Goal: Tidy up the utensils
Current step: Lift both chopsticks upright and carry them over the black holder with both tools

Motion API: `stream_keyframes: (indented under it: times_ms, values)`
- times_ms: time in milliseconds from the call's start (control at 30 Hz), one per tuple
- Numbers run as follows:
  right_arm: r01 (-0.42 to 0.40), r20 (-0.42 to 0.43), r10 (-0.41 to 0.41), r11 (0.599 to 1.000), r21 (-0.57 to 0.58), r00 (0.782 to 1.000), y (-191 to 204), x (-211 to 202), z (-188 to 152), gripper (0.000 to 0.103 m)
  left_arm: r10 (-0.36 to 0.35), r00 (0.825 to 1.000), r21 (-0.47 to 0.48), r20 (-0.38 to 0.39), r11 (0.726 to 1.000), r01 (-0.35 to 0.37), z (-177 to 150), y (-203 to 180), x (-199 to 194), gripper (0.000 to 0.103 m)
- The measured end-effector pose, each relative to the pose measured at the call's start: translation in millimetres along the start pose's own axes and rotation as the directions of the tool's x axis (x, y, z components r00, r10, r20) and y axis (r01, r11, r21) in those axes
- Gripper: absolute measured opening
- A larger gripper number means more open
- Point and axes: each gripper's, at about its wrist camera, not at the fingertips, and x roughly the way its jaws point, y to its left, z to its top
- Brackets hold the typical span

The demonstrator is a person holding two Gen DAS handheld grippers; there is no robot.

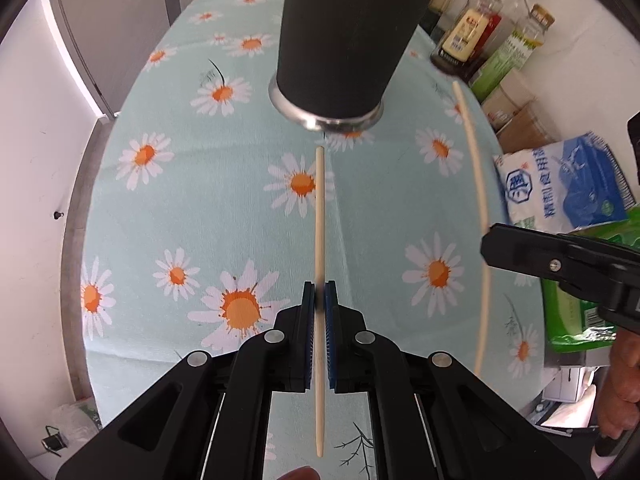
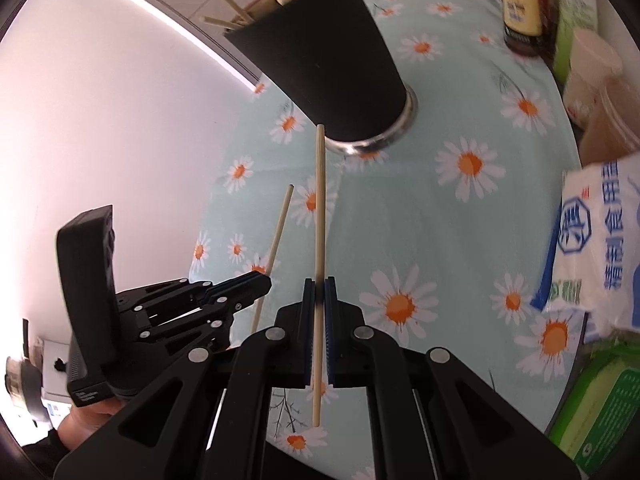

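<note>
Here, your left gripper [image 1: 319, 300] is pinched tight on a chopstick [image 1: 319, 216] that runs straight out past the blue pads [image 1: 307, 320] and also sticks back behind them. Ahead of its tip stands the black holder [image 1: 344, 32] on a metal base ring, close to the tip but not touching in the left wrist view. Nothing lies between the tip and the holder except the daisy-print tablecloth [image 1: 180, 200]. To the right of your left fingers the second chopstick [image 1: 478, 200] hangs in your right gripper [image 1: 486, 246], which comes in from the right edge; beyond it sit sauce bottles [image 1: 472, 40] and a blue-and-white bag [image 1: 568, 184].

From the right wrist view, your left gripper [image 2: 262, 280] sits to the left of the right fingers, its chopstick [image 2: 276, 248] angled up. Your right gripper [image 2: 319, 300] is closed snugly on its own chopstick [image 2: 319, 216], tip just short of the holder [image 2: 320, 60]. The holder contains several wooden utensils [image 2: 240, 12] poking above its rim. Right of the fingers: the bag [image 2: 600, 248] and a green packet [image 2: 600, 408].
</note>
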Motion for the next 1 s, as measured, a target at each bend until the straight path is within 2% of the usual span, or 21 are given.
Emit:
stream_keyframes:
  times_ms: [200, 400, 567, 700, 833, 1000]
  values:
    - [-0.051, 0.047, 0.053, 0.997, -0.050, 0.997, 10, -4, 9, 0.006, -0.061, 0.994, -0.038, 0.087, 0.997, 0.065, 6, 3, -29, 0.004]
    - [-0.107, 0.149, 0.123, 0.988, -0.112, 0.981, 21, -23, 28, 0.006, -0.129, 0.975, -0.024, 0.181, 0.991, 0.135, 18, 5, -59, 0.004]
    - [-0.139, 0.268, 0.180, 0.976, -0.166, 0.947, 31, -43, 46, 0.006, -0.184, 0.940, 0.006, 0.286, 0.982, 0.191, 33, 4, -86, 0.004]
    - [-0.129, 0.367, 0.187, 0.976, -0.177, 0.911, 32, -54, 66, 0.006, -0.221, 0.912, 0.030, 0.344, 0.974, 0.225, 52, 6, -95, 0.004]
    - [-0.163, 0.446, 0.221, 0.973, -0.166, 0.867, 28, -62, 84, 0.006, -0.247, 0.871, 0.062, 0.424, 0.968, 0.245, 70, 7, -109, 0.004]
    - [-0.134, 0.527, 0.208, 0.975, -0.175, 0.824, 30, -76, 102, 0.006, -0.271, 0.817, 0.111, 0.509, 0.962, 0.251, 90, 7, -130, 0.004]
